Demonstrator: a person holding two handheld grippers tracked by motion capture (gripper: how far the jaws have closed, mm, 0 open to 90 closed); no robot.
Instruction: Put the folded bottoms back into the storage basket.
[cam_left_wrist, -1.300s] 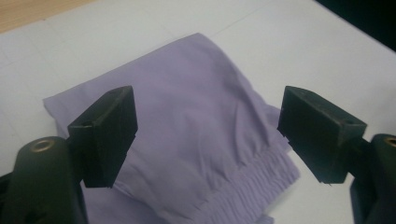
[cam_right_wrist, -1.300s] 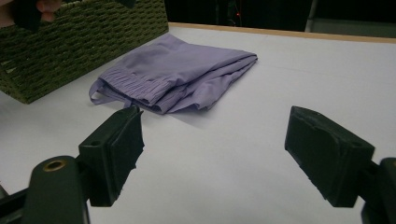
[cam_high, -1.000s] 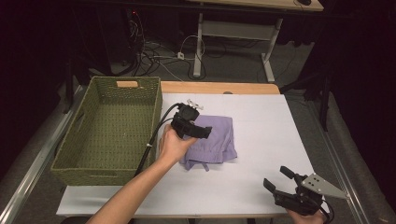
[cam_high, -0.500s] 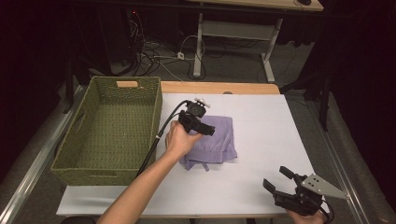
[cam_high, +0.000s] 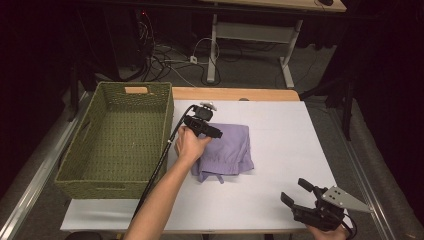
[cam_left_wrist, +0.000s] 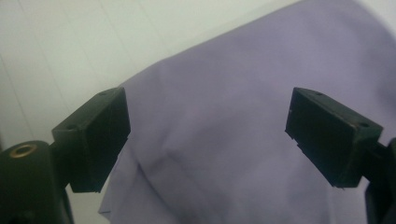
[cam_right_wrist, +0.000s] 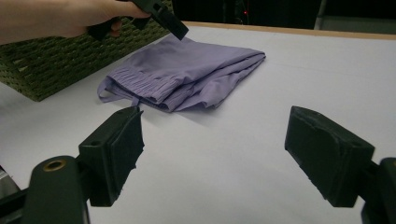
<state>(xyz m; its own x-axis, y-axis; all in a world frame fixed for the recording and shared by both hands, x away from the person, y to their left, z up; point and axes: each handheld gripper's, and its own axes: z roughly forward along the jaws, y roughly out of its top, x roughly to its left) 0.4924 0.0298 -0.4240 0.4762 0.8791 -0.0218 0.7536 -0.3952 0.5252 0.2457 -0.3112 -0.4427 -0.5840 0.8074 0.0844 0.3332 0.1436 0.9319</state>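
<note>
A folded purple garment (cam_high: 231, 150) lies near the middle of the white table (cam_high: 285, 140). My left gripper (cam_high: 214, 132) hovers low over its far left corner, held by a hand that reaches in from below. In the left gripper view the garment (cam_left_wrist: 224, 116) spreads behind the left gripper (cam_left_wrist: 205, 121). Its jaws have just been opening and stand wide apart with no cloth pinched between them. My right gripper (cam_high: 296, 191) rests open near the table's front right edge. From there the right gripper (cam_right_wrist: 212, 149) faces the garment (cam_right_wrist: 187, 70) with nothing between its jaws.
A green woven basket (cam_high: 100, 182) stands along the table's left side, close beside the garment; its wall (cam_right_wrist: 46, 60) sits behind the left hand (cam_right_wrist: 60, 18). Bare white table lies right of the garment. Desk legs and cables are on the floor beyond.
The left hand has shifted a little farther across the table and sunk lower over the garment's far corner. The right gripper has not moved.
</note>
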